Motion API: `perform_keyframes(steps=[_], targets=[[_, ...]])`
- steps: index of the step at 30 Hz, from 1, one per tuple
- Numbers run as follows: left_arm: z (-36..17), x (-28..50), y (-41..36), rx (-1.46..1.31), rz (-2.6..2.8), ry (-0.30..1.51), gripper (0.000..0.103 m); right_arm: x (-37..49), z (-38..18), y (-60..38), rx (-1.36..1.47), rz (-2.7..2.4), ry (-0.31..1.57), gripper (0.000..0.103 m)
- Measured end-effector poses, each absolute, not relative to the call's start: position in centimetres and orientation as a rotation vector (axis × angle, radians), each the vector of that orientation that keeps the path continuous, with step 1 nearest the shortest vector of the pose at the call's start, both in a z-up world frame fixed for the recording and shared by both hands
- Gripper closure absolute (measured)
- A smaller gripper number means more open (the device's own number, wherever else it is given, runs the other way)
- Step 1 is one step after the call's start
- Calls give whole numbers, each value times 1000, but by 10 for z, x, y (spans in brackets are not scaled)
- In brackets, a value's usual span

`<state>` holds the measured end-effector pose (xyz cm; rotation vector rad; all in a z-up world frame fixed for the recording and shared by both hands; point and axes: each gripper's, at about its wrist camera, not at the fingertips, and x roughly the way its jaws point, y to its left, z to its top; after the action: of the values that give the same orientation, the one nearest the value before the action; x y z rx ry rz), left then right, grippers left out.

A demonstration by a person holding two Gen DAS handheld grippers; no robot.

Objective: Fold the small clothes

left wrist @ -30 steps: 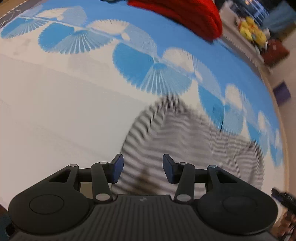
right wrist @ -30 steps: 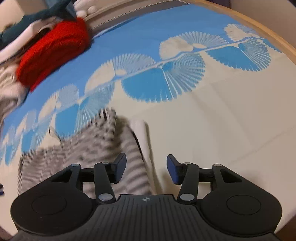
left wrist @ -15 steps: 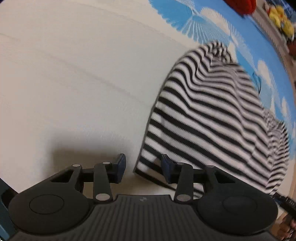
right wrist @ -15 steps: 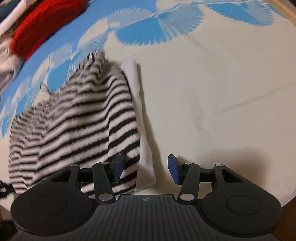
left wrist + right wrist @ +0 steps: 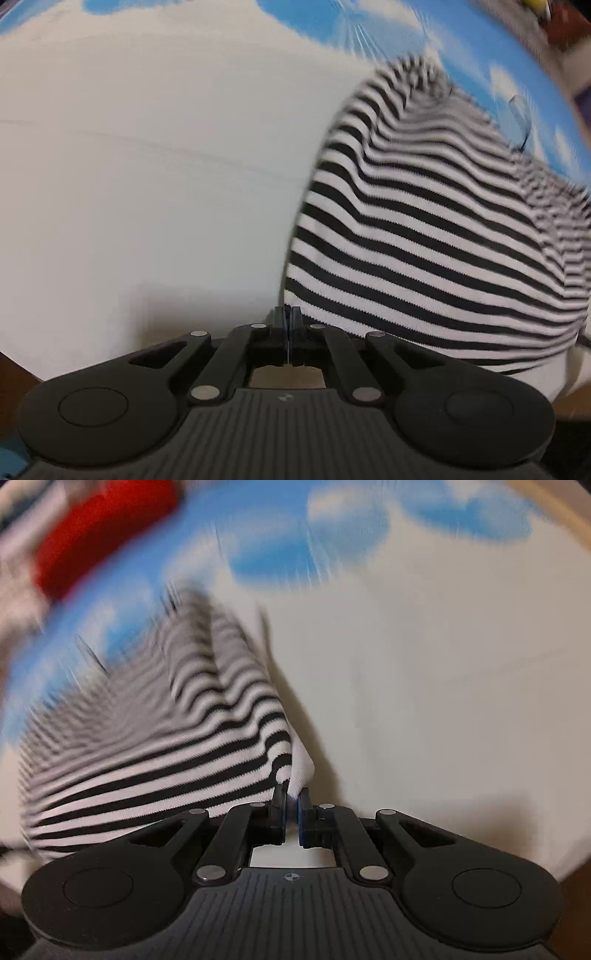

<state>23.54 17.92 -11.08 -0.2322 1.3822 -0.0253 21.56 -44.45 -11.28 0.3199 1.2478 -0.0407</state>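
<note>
Striped garment [image 5: 424, 236] on cloth [image 5: 147, 184]: right gripper [image 5: 291, 801] clamped on white corner; left gripper [image 5: 287, 321] together, hem maybe missed. Risk: lopsided lift.

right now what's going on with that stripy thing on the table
A person is working two handheld grippers on a black-and-white striped garment that lies on a cream and blue patterned cloth. The right gripper is shut on the garment's white edge at one near corner. The left gripper is shut at the other near corner, though whether it caught fabric is unclear. A red garment lies further back.
</note>
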Motion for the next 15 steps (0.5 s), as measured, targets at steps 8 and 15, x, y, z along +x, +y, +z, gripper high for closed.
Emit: perform_keyframes(steps=[8,15], targets=[[-59,244,169,-290,13,1113,75,211,-70,-424,179,-160,977,79],[-46,262,94,-256,-167,1021,75,225,-52,-389,201,2,846,75]])
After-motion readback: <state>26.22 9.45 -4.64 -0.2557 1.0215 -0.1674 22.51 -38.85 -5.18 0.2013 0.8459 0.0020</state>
